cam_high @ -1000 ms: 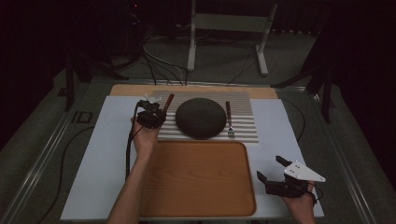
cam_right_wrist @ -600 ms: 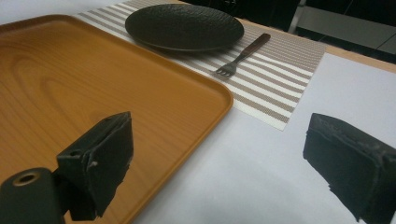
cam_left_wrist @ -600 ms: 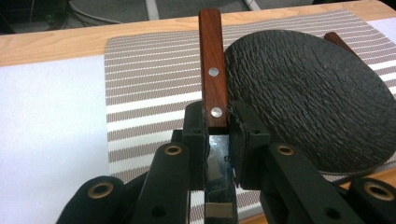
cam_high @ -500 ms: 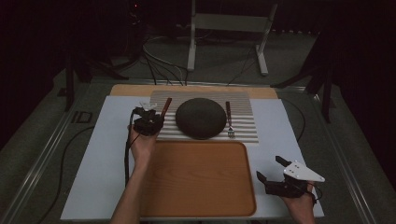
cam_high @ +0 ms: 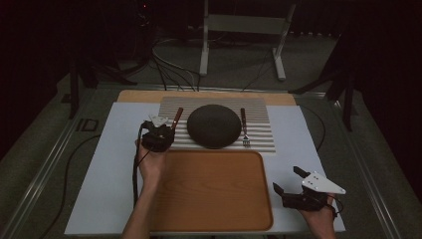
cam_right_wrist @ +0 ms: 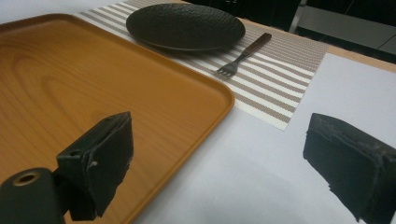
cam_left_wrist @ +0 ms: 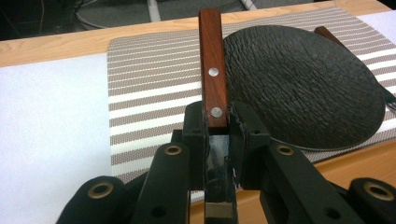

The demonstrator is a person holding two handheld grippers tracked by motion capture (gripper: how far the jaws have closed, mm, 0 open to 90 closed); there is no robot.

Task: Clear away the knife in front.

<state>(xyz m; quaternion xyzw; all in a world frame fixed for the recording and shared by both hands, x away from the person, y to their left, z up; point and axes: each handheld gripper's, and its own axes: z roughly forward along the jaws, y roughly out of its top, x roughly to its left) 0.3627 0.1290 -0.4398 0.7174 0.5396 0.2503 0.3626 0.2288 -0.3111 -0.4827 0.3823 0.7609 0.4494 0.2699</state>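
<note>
A knife with a brown wooden handle point(cam_left_wrist: 212, 70) is clamped between the jaws of my left gripper point(cam_left_wrist: 215, 125), handle pointing away over the striped placemat point(cam_left_wrist: 149, 93). In the high view this left gripper point(cam_high: 158, 134) sits at the placemat's point(cam_high: 259, 134) near left corner, the knife handle point(cam_high: 176, 118) just left of the dark round plate point(cam_high: 214, 125). A fork point(cam_high: 244, 128) lies right of the plate. My right gripper point(cam_high: 287, 179) is open with nothing between its fingers, right of the wooden tray point(cam_high: 209, 189). Its own view shows the right gripper point(cam_right_wrist: 224, 158) over white table beside the tray point(cam_right_wrist: 70, 84).
The white mat point(cam_high: 109, 169) covers the table around the tray. Plate point(cam_right_wrist: 187, 25) and fork point(cam_right_wrist: 243, 51) lie beyond the tray's far corner. Cables and a stand's feet point(cam_high: 239, 64) are on the floor behind the table.
My left gripper has drawn back toward the person with the knife in it. The right gripper has stayed put.
</note>
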